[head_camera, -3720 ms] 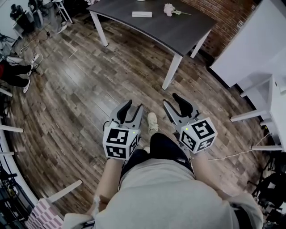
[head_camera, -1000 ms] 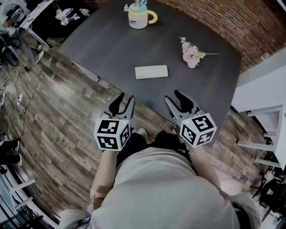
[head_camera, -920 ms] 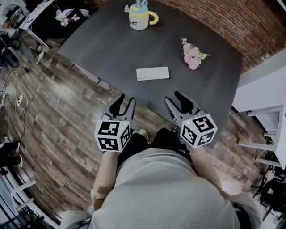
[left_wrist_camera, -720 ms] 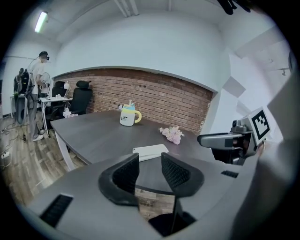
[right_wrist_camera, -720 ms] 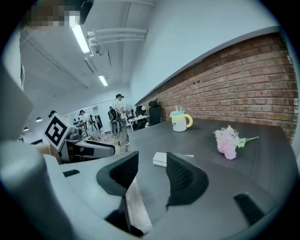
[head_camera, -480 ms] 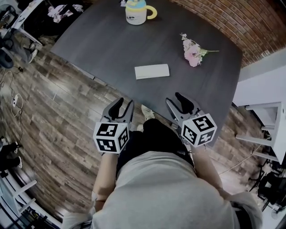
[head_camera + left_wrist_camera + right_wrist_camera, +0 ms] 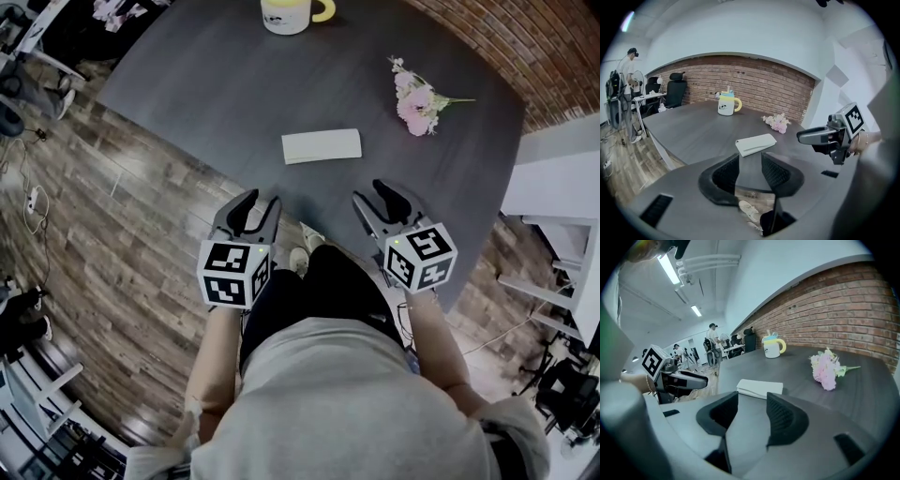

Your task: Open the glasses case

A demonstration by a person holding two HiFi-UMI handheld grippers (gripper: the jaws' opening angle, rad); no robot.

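Lying flat on table (image 7: pixel 216 84) — pale, shut glasses case (image 7: pixel 322 145); left tool (image 7: pixel 258 201), right tool (image 7: pixel 373 197) spread, empty.

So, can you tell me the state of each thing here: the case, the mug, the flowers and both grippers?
glasses case: closed, lying flat on the table, untouched.
mug: standing upright.
flowers: lying on their side.
left gripper: open, nothing between the jaws.
right gripper: open, nothing between the jaws.
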